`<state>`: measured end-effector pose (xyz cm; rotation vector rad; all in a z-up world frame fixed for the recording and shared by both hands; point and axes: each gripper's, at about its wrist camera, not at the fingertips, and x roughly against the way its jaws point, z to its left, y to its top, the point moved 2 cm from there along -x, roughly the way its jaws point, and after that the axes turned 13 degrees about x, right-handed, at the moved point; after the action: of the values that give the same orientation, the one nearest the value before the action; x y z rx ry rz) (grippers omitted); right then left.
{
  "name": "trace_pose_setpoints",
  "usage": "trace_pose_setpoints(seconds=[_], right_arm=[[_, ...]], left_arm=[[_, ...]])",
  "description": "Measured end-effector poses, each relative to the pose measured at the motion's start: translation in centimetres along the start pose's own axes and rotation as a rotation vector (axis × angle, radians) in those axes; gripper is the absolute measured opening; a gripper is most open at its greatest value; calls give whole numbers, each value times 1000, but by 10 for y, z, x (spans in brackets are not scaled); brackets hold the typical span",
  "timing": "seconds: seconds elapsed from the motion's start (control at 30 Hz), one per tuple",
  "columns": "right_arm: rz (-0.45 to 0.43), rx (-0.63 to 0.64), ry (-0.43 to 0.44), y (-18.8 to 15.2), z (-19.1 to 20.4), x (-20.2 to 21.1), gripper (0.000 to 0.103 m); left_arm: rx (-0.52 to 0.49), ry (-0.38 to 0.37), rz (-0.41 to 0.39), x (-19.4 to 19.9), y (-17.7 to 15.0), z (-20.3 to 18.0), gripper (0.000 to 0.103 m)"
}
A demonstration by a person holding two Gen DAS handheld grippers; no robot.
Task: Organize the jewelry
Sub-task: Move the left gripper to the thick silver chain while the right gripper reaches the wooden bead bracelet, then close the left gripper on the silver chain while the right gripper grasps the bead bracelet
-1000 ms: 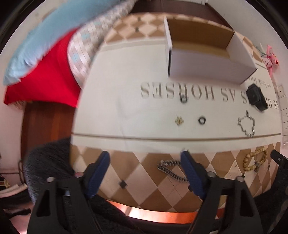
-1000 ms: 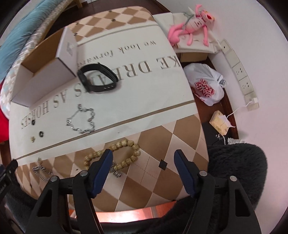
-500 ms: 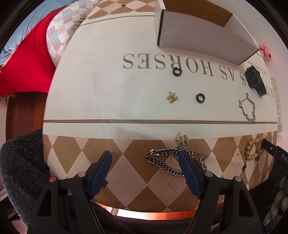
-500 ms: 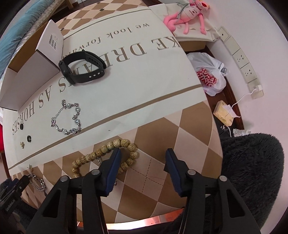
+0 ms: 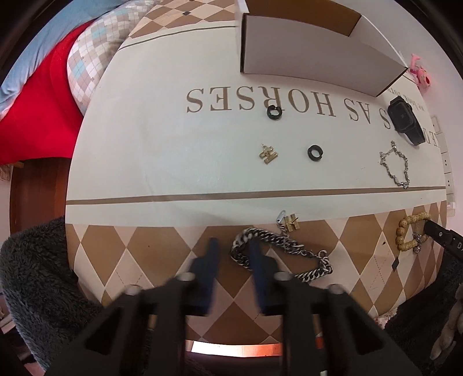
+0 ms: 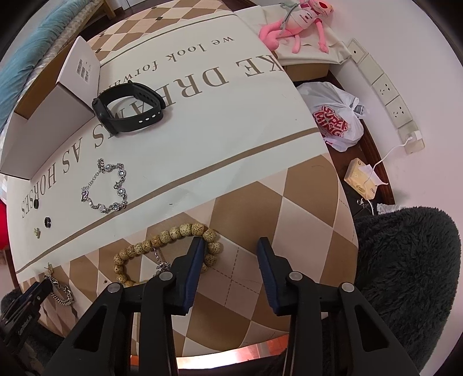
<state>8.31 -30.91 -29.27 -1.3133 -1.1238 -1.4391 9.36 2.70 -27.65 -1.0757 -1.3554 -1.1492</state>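
A heavy silver chain bracelet (image 5: 282, 254) lies on the checked part of the tablecloth; my left gripper (image 5: 233, 244) is open but narrowed, its fingers straddling the chain's left end. A wooden bead bracelet (image 6: 162, 245) lies under my right gripper (image 6: 230, 245), which is open with its left finger over the beads. A thin silver bracelet (image 6: 108, 185), a black watch (image 6: 130, 108), two black rings (image 5: 315, 151) and two gold charms (image 5: 267, 153) lie on the cloth. An open white cardboard box (image 5: 312, 49) stands at the far side.
The tablecloth (image 6: 231, 115) carries printed lettering. A pink plush toy (image 6: 298, 20), a plastic bag (image 6: 335, 118) and wall sockets (image 6: 385, 86) are to the right. Red and blue bedding (image 5: 37, 115) lies left. Dark fluffy fabric (image 6: 411, 260) borders the near table edge.
My left gripper's jaws have narrowed and moved forward around the silver chain's left end. My right gripper has moved forward over the bead bracelet.
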Motion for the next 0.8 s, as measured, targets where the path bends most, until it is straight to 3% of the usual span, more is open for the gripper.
trace_pose_setpoints(seconds=[0.03, 0.23, 0.47, 0.53, 0.6, 0.8], right_arm=[[0, -3, 1, 0, 0, 0, 40], [-14, -68, 40, -1, -10, 0, 42], [-30, 30, -28, 5, 5, -2, 45], [-36, 47, -23, 6, 9, -1, 40], [-43, 82, -28, 7, 16, 1, 9], [-71, 61, 65, 0, 26, 11, 9]], left_arm=[[-3, -2, -1, -1, -1, 0, 6], [0, -9, -29, 6, -1, -1, 5], [-7, -36, -64, 32, -7, 2, 4], [-5, -47, -72, 39, -8, 0, 4], [-5, -58, -77, 46, -10, -1, 2], [-7, -92, -100, 70, 6, -16, 1]])
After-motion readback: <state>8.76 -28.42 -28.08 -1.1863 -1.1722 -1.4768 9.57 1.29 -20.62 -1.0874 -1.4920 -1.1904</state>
